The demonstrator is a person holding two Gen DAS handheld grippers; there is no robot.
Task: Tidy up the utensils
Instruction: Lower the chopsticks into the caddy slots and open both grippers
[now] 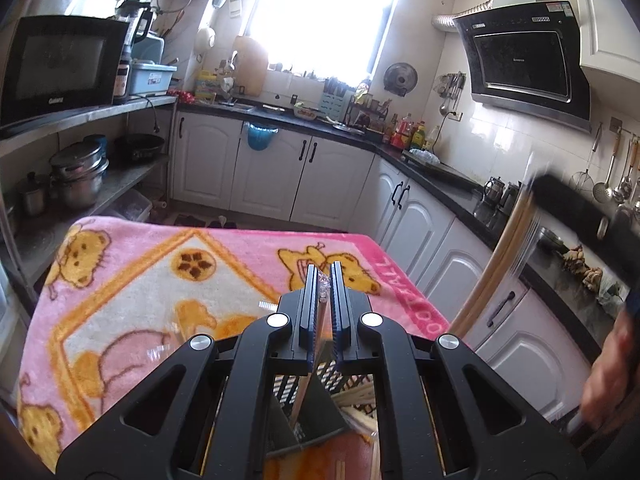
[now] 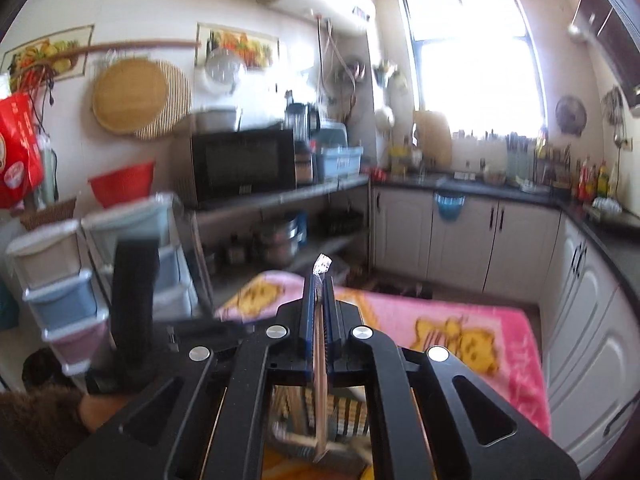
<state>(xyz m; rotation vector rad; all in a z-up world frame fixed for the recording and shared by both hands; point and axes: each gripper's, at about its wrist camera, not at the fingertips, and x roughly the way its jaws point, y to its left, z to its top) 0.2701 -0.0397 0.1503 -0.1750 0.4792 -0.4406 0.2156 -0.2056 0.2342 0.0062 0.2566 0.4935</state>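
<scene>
My left gripper (image 1: 324, 276) is shut on a pair of wooden chopsticks in a clear wrapper (image 1: 323, 300), held above the pink blanket (image 1: 140, 272). Below it a black slotted utensil basket (image 1: 320, 392) holds more chopsticks. My right gripper (image 2: 319, 284) is shut on another wrapped pair of chopsticks (image 2: 320, 360), whose wrapper tip sticks out above the fingers. That pair also shows blurred at the right of the left wrist view (image 1: 500, 256). The basket shows blurred under the right gripper (image 2: 320, 420).
The pink cartoon blanket (image 2: 460, 328) covers a table. White cabinets (image 1: 280, 176) with a dark counter run along the back and right. A microwave (image 1: 60, 64) and pots stand on shelves at the left. Plastic drawers (image 2: 60, 272) stand at the left of the right wrist view.
</scene>
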